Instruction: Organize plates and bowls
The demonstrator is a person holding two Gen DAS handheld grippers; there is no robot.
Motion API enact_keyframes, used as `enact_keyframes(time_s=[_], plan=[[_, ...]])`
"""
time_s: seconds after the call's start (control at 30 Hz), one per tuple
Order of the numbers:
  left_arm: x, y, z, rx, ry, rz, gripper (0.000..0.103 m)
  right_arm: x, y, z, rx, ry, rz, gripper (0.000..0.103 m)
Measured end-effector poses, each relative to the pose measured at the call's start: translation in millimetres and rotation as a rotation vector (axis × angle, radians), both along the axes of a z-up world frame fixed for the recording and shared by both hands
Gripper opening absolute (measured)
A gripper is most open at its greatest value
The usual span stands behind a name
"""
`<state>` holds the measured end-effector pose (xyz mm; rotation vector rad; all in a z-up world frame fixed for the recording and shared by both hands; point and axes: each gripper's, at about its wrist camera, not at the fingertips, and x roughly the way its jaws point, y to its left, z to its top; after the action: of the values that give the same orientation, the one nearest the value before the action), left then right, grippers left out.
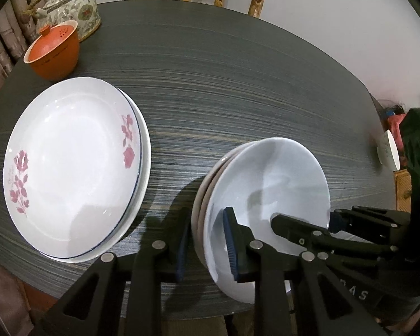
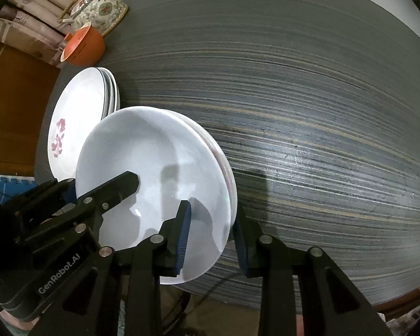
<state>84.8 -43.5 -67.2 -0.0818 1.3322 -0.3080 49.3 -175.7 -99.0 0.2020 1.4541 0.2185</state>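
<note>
Plates are the concern: a small stack of plain white plates (image 1: pixel 266 193) sits near the table's front edge, at about five o'clock in the left wrist view, with the left gripper (image 1: pixel 204 240) straddling its near-left rim and the right gripper (image 2: pixel 212 238) straddling the opposite rim. Each gripper is narrowed to roughly the thickness of the stack, one blue pad inside the top plate's well and the other outside the rims, so both look clamped on the stack, though whether the outer pads truly bear on every layer I cannot tell. At nine o'clock in that view lies the rose-patterned stack (image 1: pixel 72 165), well apart; an orange lidded cup (image 1: pixel 53 50) and a floral teapot (image 1: pixel 67 5) stand at eleven o'clock. The main risk, as I judge it, is a grip that catches only the top plate: glazed rims are slick, and a lift could leave the lower plates to slide or drop on the striped table (image 1: pixel 238 89). Uneven lifting by the two hands would tilt the stack and let the plates shear apart. Being close to the front edge, a slipped plate could go over it. Carrying toward the rose stack, a low pass could knock its rim.
</note>
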Motion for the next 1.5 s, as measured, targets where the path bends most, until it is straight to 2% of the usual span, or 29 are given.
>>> enact_keyframes(time_s=[0.37,0.67,0.8,0.83,0.9,1.5], plan=[[-5.8,16.8,-7.6,-0.048,0.021,0.010,0.024,3.3,-5.3,-0.2,0.028,0.003,-0.007,0.028],[-10.7,9.6,-7.4,-0.028,-0.018,-0.013,0.027,-5.1,-10.6,3.4,0.031,-0.015,-0.016,0.028],[-12.7,9.7,-8.3,-0.038,-0.021,-0.013,0.029,-6.0,-10.2,0.2,0.049,-0.020,-0.033,0.025],[-12.9,10.0,-8.7,-0.039,-0.020,-0.012,0.029,-5.8,-9.5,0.1,0.054,-0.022,-0.032,0.022],[-13.2,11.3,-8.5,-0.041,-0.017,-0.010,0.027,-5.8,-8.7,1.3,0.052,-0.027,-0.040,0.021],[-9.2,11.2,-8.4,-0.030,-0.008,0.002,0.025,-4.5,-4.1,3.7,0.033,-0.029,-0.049,0.021]])
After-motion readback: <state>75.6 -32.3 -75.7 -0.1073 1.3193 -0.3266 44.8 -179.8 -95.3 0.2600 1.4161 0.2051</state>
